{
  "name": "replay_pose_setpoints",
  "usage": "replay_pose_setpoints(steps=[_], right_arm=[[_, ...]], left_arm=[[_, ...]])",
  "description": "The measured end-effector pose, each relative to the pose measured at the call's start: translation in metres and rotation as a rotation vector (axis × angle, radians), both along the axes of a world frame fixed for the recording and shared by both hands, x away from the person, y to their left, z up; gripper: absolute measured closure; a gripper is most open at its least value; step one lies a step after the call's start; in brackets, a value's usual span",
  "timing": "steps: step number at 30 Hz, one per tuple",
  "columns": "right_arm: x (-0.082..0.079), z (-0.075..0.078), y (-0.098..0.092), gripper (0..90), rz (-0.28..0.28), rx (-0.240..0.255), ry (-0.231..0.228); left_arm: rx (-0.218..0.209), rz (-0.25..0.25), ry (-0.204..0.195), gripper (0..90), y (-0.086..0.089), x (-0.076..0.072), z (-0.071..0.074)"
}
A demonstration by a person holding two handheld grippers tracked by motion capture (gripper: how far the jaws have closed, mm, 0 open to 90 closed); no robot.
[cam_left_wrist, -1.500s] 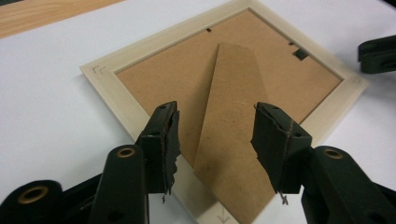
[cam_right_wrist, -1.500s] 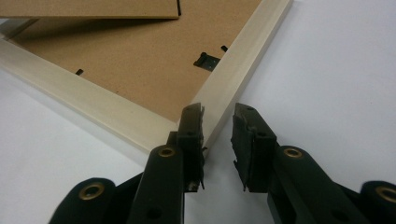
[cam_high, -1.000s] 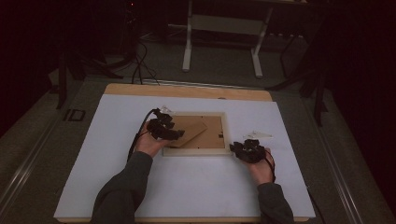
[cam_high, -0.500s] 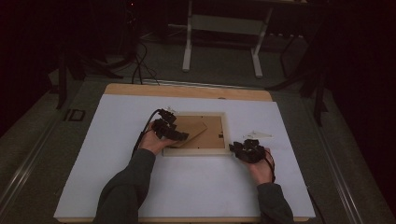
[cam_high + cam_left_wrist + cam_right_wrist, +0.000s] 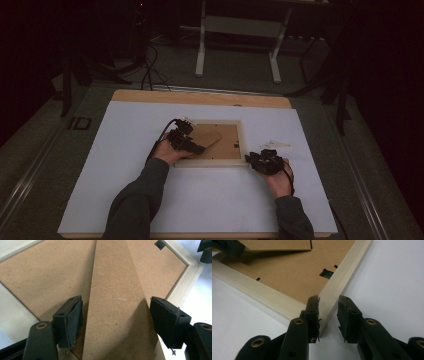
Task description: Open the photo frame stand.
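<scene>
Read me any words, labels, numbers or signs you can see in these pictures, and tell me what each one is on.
"ID", in pale letters on the dark floor left of the table.
No text shows on the frame, its backing board or the stand.
No lettering shows on the left gripper or the right gripper.

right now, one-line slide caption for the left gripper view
Left gripper open astride the brown fibreboard stand on the back of a pale wooden picture frame.
</scene>
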State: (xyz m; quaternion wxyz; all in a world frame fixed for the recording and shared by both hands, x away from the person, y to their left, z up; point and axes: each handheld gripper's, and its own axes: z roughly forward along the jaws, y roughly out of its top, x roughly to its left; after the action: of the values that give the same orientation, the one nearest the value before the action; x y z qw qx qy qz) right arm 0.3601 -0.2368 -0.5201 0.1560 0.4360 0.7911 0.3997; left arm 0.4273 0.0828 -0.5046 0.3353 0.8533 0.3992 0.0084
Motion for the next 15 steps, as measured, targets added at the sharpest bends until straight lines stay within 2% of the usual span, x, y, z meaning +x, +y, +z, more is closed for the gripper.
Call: replay_pose_setpoints(steps=[7,15], right_arm=[[0.0001,-0.0006,0.0006,70.2,0.003,-0.001,0.0],[0.0,-0.0011,0.0001,70.1,0.001,-0.001,0.006]], left_arm=[[0.019,-0.017,0.014,32.3,-0.0025,0.0003,-0.0024],[0.012,-0.027,0.015,36.9,-0.003,-0.0001,-0.0023]])
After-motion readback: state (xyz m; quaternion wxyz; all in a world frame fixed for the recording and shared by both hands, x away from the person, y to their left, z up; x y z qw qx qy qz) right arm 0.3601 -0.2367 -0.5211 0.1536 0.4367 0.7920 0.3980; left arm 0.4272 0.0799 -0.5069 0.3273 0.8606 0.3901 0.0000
